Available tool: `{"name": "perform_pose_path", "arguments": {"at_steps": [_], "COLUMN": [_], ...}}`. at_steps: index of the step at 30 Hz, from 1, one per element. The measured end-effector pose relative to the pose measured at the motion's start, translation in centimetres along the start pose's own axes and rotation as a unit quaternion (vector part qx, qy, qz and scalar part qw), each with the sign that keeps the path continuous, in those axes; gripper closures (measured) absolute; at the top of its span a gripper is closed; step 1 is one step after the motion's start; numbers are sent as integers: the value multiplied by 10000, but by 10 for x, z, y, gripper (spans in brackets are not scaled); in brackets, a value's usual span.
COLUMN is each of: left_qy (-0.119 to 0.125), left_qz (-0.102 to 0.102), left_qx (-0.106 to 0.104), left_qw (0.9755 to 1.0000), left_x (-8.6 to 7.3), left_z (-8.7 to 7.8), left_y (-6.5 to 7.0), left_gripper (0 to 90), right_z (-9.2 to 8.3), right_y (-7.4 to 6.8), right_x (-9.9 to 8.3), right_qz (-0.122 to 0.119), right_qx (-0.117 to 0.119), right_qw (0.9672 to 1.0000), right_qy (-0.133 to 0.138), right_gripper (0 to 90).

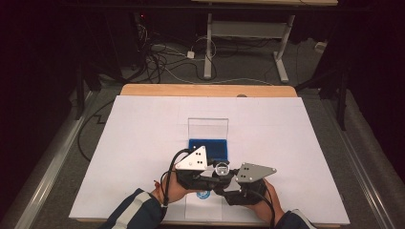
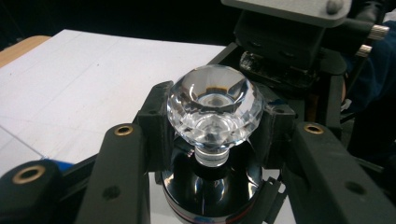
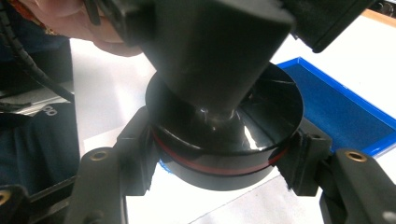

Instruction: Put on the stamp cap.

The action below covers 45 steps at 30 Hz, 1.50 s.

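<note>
A faceted clear crystal knob [image 2: 212,105] tops a glossy black round body [image 2: 210,193] that carries a red band [image 3: 219,169]. My left gripper [image 2: 212,123] is shut on the crystal knob, one pad on each side of it. My right gripper [image 3: 224,161] is shut on the black round body [image 3: 233,126] just below. In the high view both grippers meet near the table's front edge: the left gripper [image 1: 218,168] comes from the left, the right gripper [image 1: 223,183] from the right, and the knob [image 1: 221,168] sits between them.
A blue tray [image 1: 208,149] with an upright clear lid [image 1: 208,127] stands just behind the grippers on the white sheet [image 1: 143,143]. A round blue-and-white mark [image 1: 204,194] lies under the hands. A wooden table edge [image 1: 205,90] runs along the back.
</note>
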<state>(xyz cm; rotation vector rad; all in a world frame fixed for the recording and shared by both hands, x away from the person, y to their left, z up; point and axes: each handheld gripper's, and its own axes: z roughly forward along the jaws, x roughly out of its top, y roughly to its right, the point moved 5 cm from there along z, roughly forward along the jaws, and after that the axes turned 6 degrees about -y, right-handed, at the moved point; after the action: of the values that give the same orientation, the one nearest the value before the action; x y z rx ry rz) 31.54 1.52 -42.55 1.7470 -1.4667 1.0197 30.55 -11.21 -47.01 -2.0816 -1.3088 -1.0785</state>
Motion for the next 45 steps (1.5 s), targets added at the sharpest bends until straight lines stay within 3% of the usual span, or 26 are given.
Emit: {"name": "perform_pose_path", "arguments": {"at_steps": [5,10,15,18,28,33,45], "left_qy": [29,66,4,55,-73,-57,-102], "left_qz": [115,96,295,251,113,82,-12], "left_qx": [-10,-104,-28,-24,-30,14,28], "left_qw": [9999,9999,9996,9997,9999,9999,9999], "left_x": [1,0,0,0,-3,-4,-5], "left_z": [0,-2,-2,-2,1,1,2], "left_y": [3,2,4,4,-1,-1,-3], "left_gripper": [542,543,543,543,541,540,539], "right_z": [-2,-1,-2,-2,0,0,2], "right_y": [-2,-3,-4,-3,0,1,3], "right_x": [1,1,1,0,-2,-3,-5], "right_qz": [-42,-6,41,118,31,33,-51], "right_qx": [34,90,169,220,76,102,-76], "right_qw": [10000,9999,9998,9996,10000,9999,9999], "right_qy": [38,48,65,111,-49,-46,-57], "right_gripper": [387,387,387,387,386,383,377]}}
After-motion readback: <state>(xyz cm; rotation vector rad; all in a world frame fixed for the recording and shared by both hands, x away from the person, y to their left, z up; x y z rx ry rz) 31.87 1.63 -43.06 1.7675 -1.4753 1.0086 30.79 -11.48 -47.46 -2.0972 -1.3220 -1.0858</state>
